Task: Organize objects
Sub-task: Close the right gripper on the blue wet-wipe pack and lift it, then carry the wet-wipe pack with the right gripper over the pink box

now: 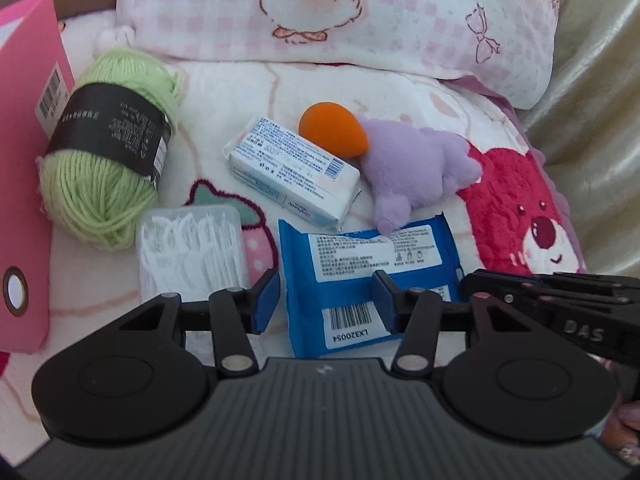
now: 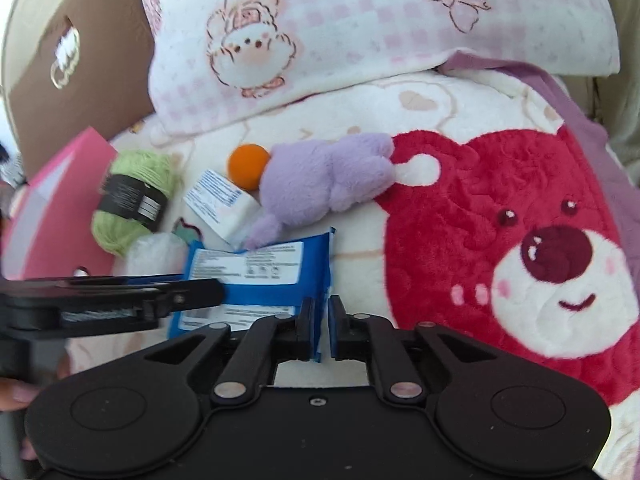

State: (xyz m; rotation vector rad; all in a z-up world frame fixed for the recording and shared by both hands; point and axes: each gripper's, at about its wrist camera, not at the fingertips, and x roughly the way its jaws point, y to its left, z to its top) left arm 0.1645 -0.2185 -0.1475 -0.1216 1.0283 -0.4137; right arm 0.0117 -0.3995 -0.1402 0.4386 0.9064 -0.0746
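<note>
Right wrist view shows the right gripper (image 2: 323,328) pinching the blue packet's (image 2: 260,280) edge, left gripper (image 1: 326,304) half-open astride it untouching; that thin hold may slip.

Soft even daylight, fisheye-bent edges, right wrist view slightly blurred.

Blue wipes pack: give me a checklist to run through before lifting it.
1. Right gripper shut on the blue wipes pack edge: ok.
2. Left gripper gripping the pack: not ok, jaws stand open astride it.
3. Purple plush toy clear of the pack: not ok, its foot rests on the pack's far edge.
4. Floss pick box clear of the pack: ok, a gap shows.
5. Pink box open to receive it: cannot tell.
</note>
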